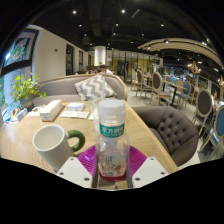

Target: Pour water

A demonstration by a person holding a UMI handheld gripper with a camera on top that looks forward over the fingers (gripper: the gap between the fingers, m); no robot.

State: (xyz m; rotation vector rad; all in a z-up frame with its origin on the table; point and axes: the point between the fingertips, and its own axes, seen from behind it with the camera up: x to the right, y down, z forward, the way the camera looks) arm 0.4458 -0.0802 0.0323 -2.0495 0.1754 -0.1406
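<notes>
A clear plastic water bottle (112,140) with a white cap and a green-and-white label stands upright between my fingers. Both magenta pads (88,158) press on its lower sides, so my gripper (112,165) is shut on the bottle. The base shows a reddish tint. Just left of the bottle a white mug (52,146) with a green handle sits on the wooden table (20,150), its mouth up. I cannot tell whether the bottle rests on the table or hangs above it.
Papers and a box (55,110) lie further back on the table. A potted plant (22,92) stands at the far left. A grey tufted sofa (170,125) runs along the right, with café chairs and tables beyond.
</notes>
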